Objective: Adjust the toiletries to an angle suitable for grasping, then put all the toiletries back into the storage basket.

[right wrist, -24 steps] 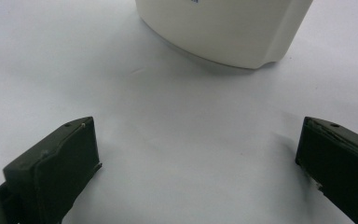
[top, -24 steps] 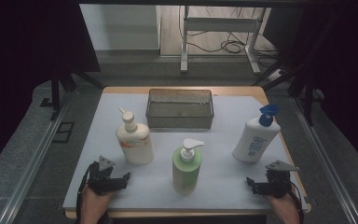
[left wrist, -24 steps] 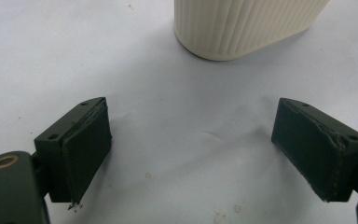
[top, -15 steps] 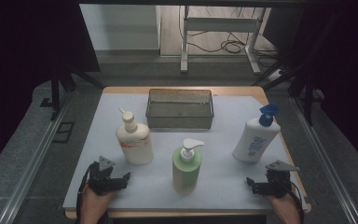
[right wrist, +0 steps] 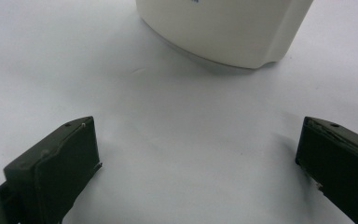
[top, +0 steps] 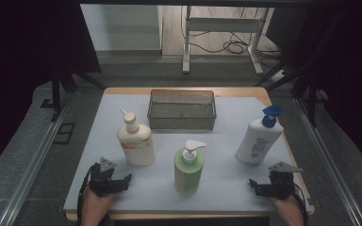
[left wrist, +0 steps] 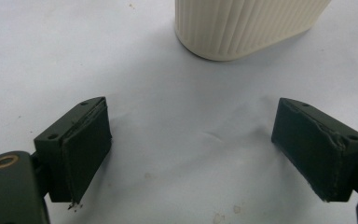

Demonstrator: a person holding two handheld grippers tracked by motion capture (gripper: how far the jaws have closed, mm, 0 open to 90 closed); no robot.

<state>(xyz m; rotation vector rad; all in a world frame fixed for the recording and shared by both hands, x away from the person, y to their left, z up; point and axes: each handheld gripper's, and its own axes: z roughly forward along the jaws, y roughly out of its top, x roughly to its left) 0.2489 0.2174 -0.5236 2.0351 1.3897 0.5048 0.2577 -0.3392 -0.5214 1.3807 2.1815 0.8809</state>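
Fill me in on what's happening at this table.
A person holds a gripper in each hand at the near edge of the table. The left gripper and the right gripper are both open and hold nothing. Three pump bottles stand upright on the white mat: a cream bottle just ahead of the left gripper, a green bottle in the middle, and a white bottle with a blue pump ahead of the right gripper. A wire basket sits behind them.
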